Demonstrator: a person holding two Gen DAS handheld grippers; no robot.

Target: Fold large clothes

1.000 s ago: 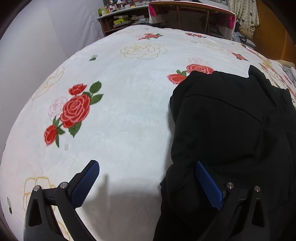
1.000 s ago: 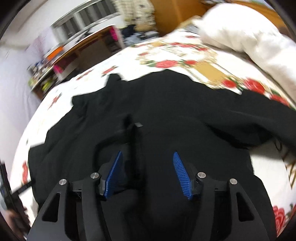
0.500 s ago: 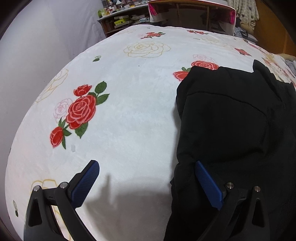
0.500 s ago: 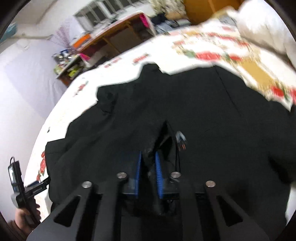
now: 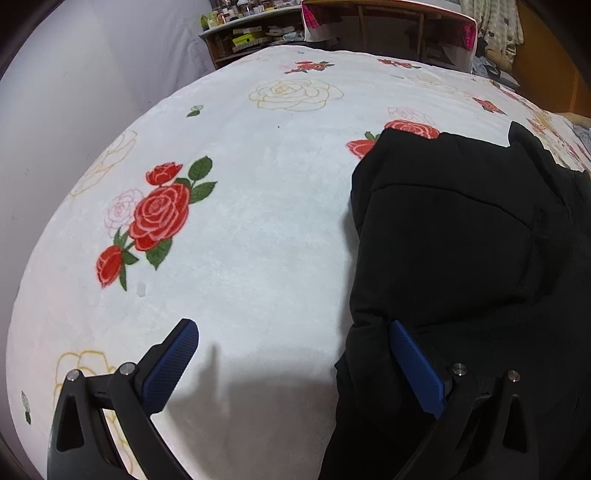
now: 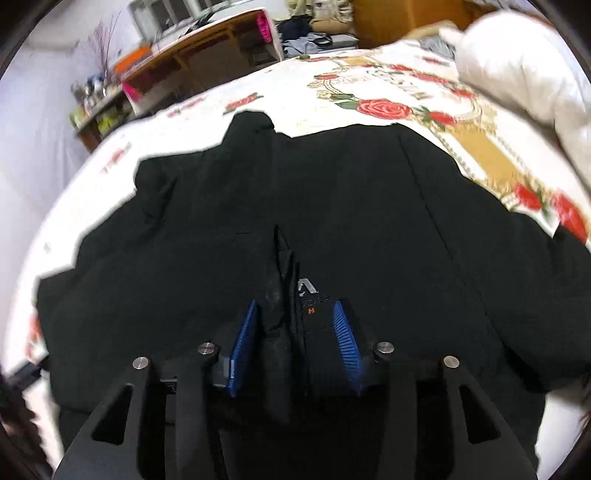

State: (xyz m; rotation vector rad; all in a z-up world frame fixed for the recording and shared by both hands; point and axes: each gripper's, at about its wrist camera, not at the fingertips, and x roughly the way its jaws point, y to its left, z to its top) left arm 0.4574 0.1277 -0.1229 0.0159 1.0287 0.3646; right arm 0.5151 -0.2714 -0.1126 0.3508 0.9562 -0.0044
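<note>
A large black jacket (image 6: 332,192) lies spread on a white bedspread with red roses (image 5: 229,229). In the left wrist view the jacket (image 5: 461,258) fills the right side. My left gripper (image 5: 291,343) is open and empty, its right finger (image 5: 413,365) touching the jacket's near edge, its left finger over bare bedspread. My right gripper (image 6: 295,325) is over the jacket's middle, jaws partly apart, with a raised fold of black fabric and a logo label (image 6: 308,291) between the blue pads.
A wooden desk with shelves of small items (image 5: 369,26) stands beyond the bed's far end. A white pillow or duvet (image 6: 528,62) lies at the right of the bed. The wall (image 5: 74,74) runs along the left side.
My right gripper closed on a jacket fold half a second ago and now its jaws have widened again, fabric still between them. The left gripper has barely moved.
</note>
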